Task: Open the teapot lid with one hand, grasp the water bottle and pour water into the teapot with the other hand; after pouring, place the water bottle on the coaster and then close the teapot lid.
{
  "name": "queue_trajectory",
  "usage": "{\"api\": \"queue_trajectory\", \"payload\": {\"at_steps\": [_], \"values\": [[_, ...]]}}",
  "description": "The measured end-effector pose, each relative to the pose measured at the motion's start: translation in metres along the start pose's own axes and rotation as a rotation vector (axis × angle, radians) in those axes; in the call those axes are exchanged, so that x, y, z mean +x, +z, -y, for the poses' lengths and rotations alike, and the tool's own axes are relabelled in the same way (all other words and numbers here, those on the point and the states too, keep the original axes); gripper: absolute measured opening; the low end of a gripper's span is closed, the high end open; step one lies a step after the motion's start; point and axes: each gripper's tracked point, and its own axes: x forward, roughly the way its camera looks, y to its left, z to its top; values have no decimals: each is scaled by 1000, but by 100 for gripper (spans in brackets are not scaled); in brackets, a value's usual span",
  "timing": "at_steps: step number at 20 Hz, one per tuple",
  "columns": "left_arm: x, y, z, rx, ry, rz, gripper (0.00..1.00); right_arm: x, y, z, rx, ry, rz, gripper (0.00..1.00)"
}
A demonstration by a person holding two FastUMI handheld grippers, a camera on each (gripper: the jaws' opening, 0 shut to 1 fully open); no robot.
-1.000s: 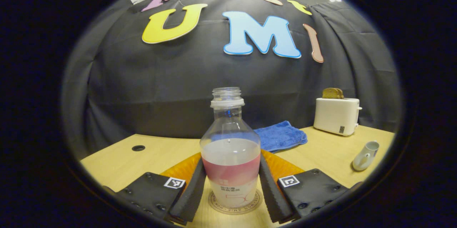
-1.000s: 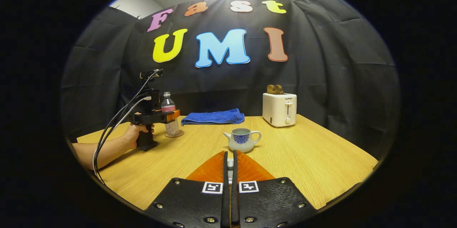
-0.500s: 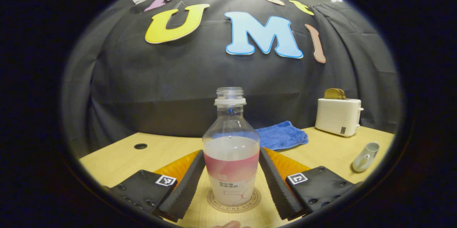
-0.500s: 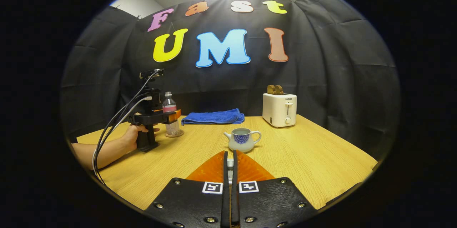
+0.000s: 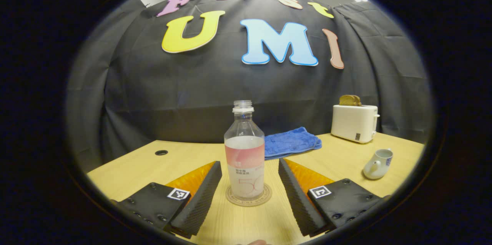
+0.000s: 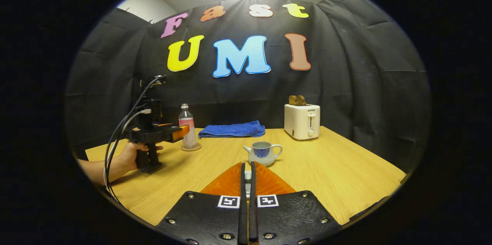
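Note:
The clear water bottle (image 5: 244, 160), uncapped and part full with a pink label, stands upright on the round coaster (image 5: 248, 200). My left gripper (image 5: 249, 165) is open, its fingers short of the bottle and apart from it. In the right gripper view the bottle (image 6: 186, 129), the coaster (image 6: 191, 148) and the left gripper (image 6: 177, 133), held by a hand (image 6: 130, 156), are at the left. The white teapot (image 6: 263, 153) with a blue pattern stands lidless mid-table. My right gripper (image 6: 247, 166) is shut on a small pale piece, the teapot lid (image 6: 248, 176), mostly hidden between the fingers.
A folded blue towel (image 6: 231, 129) lies at the back of the wooden table (image 6: 346, 168). A white toaster (image 6: 302, 121) with bread in it stands at the back right. A cable hole (image 5: 161, 152) is in the table's far left. The teapot (image 5: 378, 159) is at the right.
My left gripper has opened and drawn back from the bottle, which stays standing on the coaster. The right gripper stays shut and has barely shifted.

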Motion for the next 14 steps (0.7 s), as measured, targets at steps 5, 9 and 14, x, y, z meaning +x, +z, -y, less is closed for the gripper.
{"api": "queue_trajectory", "payload": {"at_steps": [5,9,14], "values": [[-69,17,29,-32,-53,36,100,46,28,12,4,-16,70,2],[-106,24,39,-59,-73,60,100,85,42,22,-10,-42,106,2],[-120,-3,37,-86,-70,4,100,150,32,28,-12,-60,99,2]]}}
